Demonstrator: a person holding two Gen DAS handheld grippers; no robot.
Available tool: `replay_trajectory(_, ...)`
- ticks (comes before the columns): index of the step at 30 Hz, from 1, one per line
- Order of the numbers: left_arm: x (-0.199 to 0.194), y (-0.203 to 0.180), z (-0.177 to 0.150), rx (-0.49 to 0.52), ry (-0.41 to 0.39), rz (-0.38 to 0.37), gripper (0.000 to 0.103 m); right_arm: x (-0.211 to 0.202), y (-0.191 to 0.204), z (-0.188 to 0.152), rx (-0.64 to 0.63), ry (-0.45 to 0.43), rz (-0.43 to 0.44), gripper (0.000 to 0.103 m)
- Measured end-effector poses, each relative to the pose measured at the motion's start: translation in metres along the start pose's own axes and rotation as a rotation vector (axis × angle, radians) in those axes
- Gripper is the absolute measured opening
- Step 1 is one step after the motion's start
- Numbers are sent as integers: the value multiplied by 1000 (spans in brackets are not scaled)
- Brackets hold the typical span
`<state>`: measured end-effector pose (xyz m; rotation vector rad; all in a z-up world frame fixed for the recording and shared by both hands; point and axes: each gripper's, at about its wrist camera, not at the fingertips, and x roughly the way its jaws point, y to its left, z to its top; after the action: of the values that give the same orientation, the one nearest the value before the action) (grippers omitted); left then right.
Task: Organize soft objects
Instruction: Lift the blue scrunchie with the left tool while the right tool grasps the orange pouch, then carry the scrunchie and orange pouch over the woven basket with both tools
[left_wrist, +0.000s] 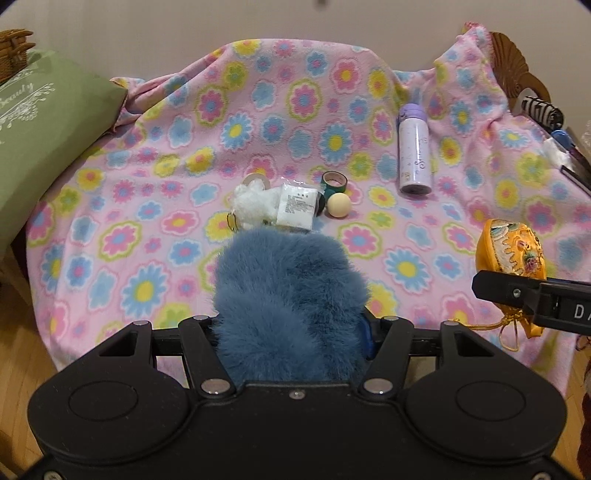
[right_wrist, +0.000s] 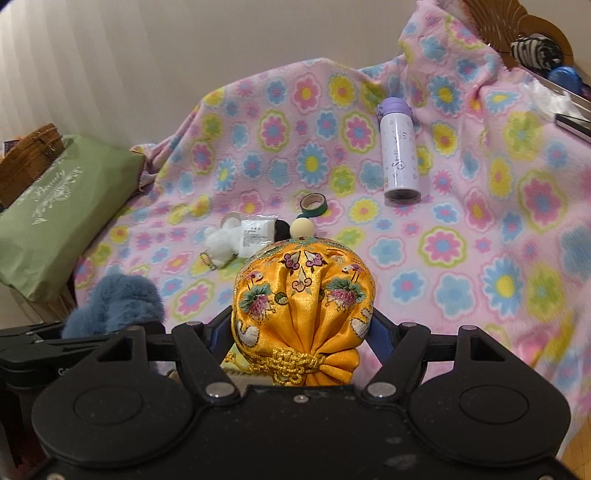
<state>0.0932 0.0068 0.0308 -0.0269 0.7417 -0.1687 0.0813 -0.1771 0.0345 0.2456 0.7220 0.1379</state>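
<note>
Left gripper (left_wrist: 291, 295) is clamping my blue fur plush (left_wrist: 288, 295), hiding its fingertips; right gripper (right_wrist: 301, 295) is gripping the yellow embroidered pouch (right_wrist: 303, 291), likewise buried.

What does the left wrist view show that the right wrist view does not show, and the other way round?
Only the left wrist view shows the wooden floor at its lower left corner and the blue furry item filling the left hand-held gripper. Only the right wrist view shows the knotted gold cord of the yellow embroidered pouch, held in the right hand-held gripper. Both show the flower blanket, green pillow, purple bottle, white plush toy, cream ball and green tape roll.
</note>
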Motion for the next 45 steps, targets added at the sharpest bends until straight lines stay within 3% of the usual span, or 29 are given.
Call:
replay_trajectory(8, -27, -7, -28, -25, 7, -8, 57, -45, 6, -31, -6, -28, 23, 72)
replay_trajectory(14, -33, -8, -49, -48, 42, -21, 57, -61, 9, -52, 7, 4, 40, 72)
replay_trajectory(25, -18, -3, -76, -95, 142, 8, 57, -41, 17, -78, -18, 168, 13, 72)
replay_trajectory(45, -14, -7, -85, -70, 169, 47, 57, -26, 6, -86, 53, 266, -10, 72)
